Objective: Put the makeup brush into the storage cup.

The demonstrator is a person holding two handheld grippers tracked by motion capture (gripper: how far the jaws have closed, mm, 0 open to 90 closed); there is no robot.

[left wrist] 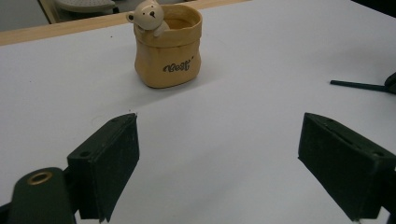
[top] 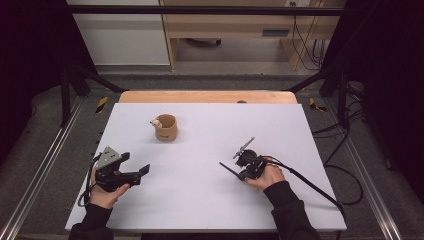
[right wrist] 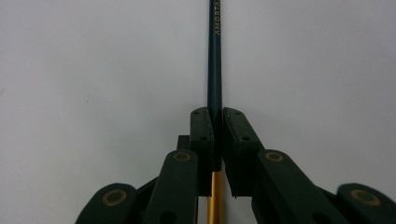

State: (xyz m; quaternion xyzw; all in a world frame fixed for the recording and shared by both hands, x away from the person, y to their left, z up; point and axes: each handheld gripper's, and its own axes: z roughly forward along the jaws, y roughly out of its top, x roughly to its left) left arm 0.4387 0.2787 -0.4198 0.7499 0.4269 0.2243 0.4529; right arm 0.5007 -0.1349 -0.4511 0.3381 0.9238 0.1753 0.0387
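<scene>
The right gripper [right wrist: 215,126] has its two black jaws pinched tight on a slim dark blue-green pencil with a gold end [right wrist: 215,56]. Along the painted shaft runs pale lettering, cut off by the edge of the right gripper view, and below the pads the barrel turns a bright gold. From the high view the pencil [top: 229,170] sticks out of the jaws as a thin dark line slanting away from the person's right hand [top: 270,176], low over the white table top [top: 200,200]; whether its tip touches the surface I cannot tell.

Well apart from it, the left gripper [top: 131,173] lies in the person's left hand [top: 104,194] with its jaws spread wide and nothing between them. In the left gripper view its pads [left wrist: 116,154] stand far apart over bare table.

Beyond the left gripper, ahead of its open jaws, stands a small tan ceramic pot shaped like a sack [left wrist: 168,51], dark script on its front and a pale bear figure [left wrist: 148,16] leaning over its rim. It sits upright, clear of both grippers.
</scene>
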